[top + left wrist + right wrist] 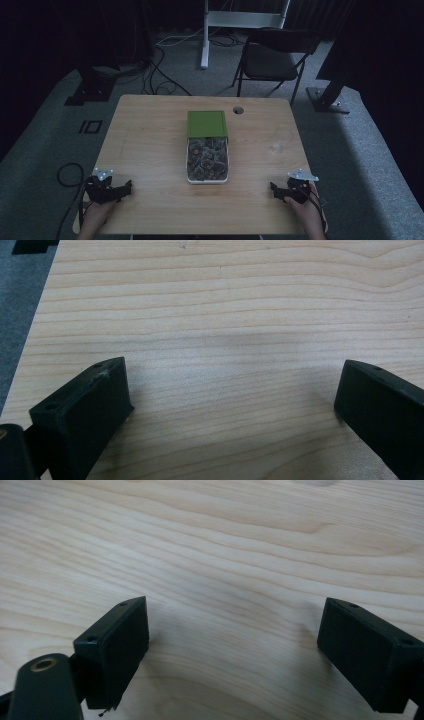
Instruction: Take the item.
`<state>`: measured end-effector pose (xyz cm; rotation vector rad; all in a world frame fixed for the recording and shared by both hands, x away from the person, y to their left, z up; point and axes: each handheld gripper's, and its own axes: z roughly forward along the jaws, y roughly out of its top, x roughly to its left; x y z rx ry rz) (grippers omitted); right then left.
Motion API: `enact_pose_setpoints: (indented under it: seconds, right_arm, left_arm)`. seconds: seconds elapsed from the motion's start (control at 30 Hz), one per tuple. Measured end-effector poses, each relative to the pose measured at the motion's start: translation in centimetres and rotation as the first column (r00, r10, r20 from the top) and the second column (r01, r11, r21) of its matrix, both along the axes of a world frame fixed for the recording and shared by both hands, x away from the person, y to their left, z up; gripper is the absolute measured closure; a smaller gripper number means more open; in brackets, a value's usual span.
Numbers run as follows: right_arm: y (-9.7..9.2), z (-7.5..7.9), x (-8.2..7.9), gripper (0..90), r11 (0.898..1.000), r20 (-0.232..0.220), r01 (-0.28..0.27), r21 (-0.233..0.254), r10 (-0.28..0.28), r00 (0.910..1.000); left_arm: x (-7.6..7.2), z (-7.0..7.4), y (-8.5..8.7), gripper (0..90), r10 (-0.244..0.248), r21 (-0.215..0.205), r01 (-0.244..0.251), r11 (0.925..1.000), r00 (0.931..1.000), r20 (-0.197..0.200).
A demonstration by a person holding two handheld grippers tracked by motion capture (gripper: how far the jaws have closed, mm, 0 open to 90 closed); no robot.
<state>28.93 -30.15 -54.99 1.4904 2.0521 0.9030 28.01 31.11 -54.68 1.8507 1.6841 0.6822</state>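
Container (207, 161) of mixed small pieces sits mid-worktop (150, 150), its green lid (206, 123) lying just behind it, touching its far end; my left gripper (126, 188) rests at the near left edge, fingers (82, 412) spread apart over bare wood; my right gripper (274, 188) rests at the near right edge, fingers (116, 647) likewise apart, clasping nothing; both well apart from the container.

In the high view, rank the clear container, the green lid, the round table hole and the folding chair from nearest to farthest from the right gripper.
From the right gripper:
1. Clear container, table centre, to its left.
2. Green lid, just behind the container.
3. Round table hole, near the table's far edge.
4. Folding chair, on the floor beyond the table.
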Motion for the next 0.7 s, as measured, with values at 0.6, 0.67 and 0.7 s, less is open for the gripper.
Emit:
enact_pose_setpoints:
  seconds: [0.6, 0.67, 0.7]
  right_arm:
    - [0.4, 3.6, -0.5, 14.8, 1.000, 0.099, -0.002, 0.026, 0.000, 0.9951]
    - [0.6, 4.0, -0.5, 15.2, 1.000, 0.106, -0.012, 0.026, 0.009, 0.9944]
    - [0.8, 4.2, -0.5, 15.3, 0.999, 0.110, -0.021, 0.025, 0.018, 0.9938]
  left_arm:
    - [0.0, 0.0, 0.0, 2.0, 0.000, 0.000, 0.000, 1.0000, 1.0000, 0.000]
    - [0.0, 0.0, 0.0, 2.0, 0.000, 0.000, 0.000, 1.0000, 1.0000, 0.000]
    - [0.0, 0.0, 0.0, 1.9, 0.000, 0.000, 0.000, 1.0000, 1.0000, 0.000]
